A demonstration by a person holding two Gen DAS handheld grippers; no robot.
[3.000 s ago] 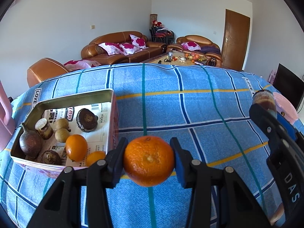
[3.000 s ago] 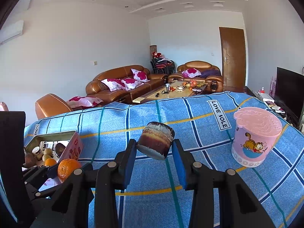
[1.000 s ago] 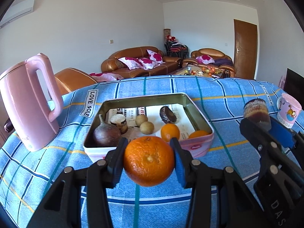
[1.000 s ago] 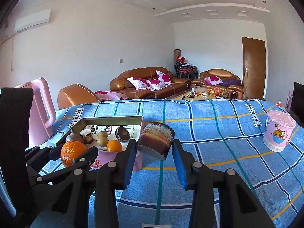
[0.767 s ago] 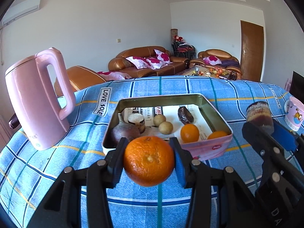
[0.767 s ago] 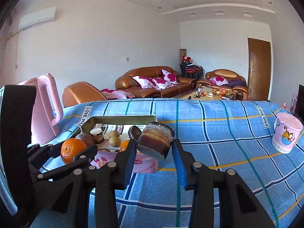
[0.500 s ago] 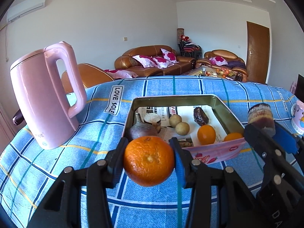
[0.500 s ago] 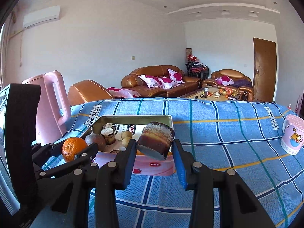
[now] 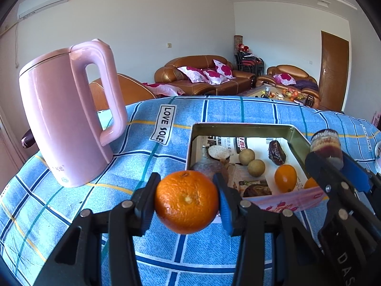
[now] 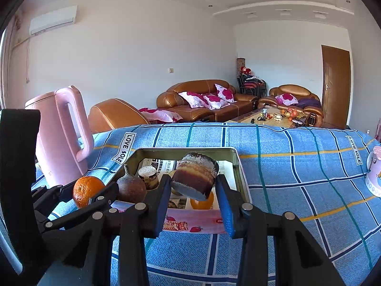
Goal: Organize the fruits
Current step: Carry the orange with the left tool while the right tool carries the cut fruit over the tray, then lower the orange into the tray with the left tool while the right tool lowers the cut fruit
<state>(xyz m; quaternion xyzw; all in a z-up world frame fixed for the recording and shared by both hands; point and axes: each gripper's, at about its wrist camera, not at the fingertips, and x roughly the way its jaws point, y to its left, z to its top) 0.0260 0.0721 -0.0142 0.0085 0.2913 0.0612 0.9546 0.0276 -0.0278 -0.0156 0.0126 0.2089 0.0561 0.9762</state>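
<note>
Blue checked cloth (image 9: 147,166) covered the table, with a pink kettle (image 9: 64,119) standing left of a metal tin (image 9: 240,126) lined with newspaper and holding small fruits. The left gripper (image 9: 187,202) had its jaws clenched on an orange (image 9: 187,201) just before the tin's near left corner. The right gripper (image 10: 194,190) had its jaws clamped on a brown chunk (image 10: 194,177) over the tin's near edge.

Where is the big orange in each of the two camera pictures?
Left wrist view: the big orange sits bottom centre, clamped in the left gripper.
Right wrist view: it shows at lower left, beside the tin.
Shared landmark: the pink kettle stands left of it in both.
</note>
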